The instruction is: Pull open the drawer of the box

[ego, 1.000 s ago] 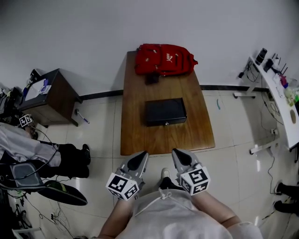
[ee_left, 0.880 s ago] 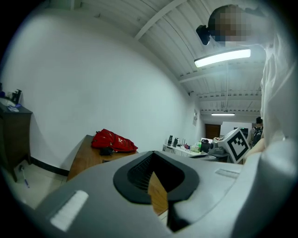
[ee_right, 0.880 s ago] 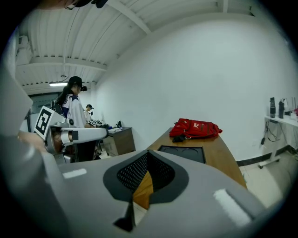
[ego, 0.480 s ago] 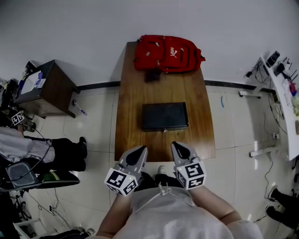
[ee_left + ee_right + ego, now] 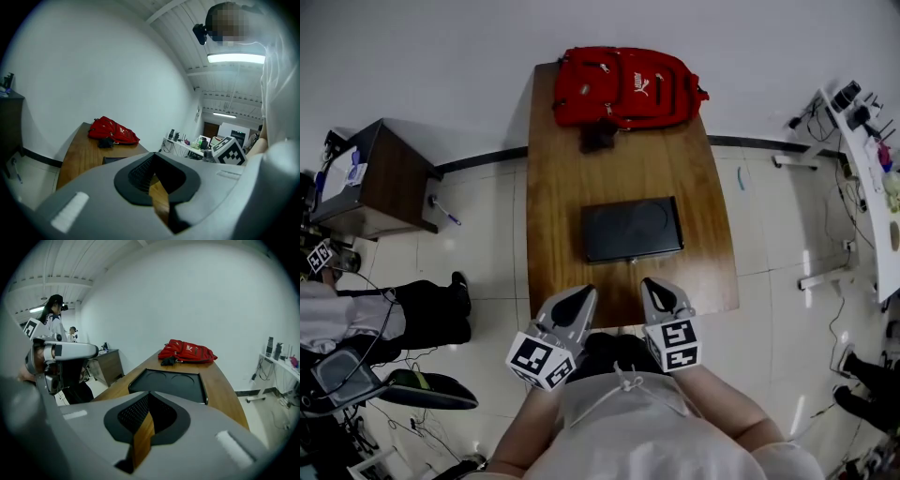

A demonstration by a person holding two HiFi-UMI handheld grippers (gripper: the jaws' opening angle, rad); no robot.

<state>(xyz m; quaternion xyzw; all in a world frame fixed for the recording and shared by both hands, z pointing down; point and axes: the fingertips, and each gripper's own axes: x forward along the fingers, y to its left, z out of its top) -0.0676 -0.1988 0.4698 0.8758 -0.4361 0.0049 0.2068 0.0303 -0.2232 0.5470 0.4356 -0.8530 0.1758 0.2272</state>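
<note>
A: Claw state?
B: We hold the left gripper [image 5: 578, 298] and right gripper [image 5: 654, 291] closed, with nothing between the jaws.
A: Box?
B: The box [image 5: 632, 229] lies just ahead of both tips, not touching them, drawer shut.

One table [image 5: 628, 178], one black box [image 5: 631, 228], one red backpack [image 5: 623, 86], one cabinet [image 5: 380, 178], one left gripper [image 5: 579, 298], one right gripper [image 5: 656, 289].
</note>
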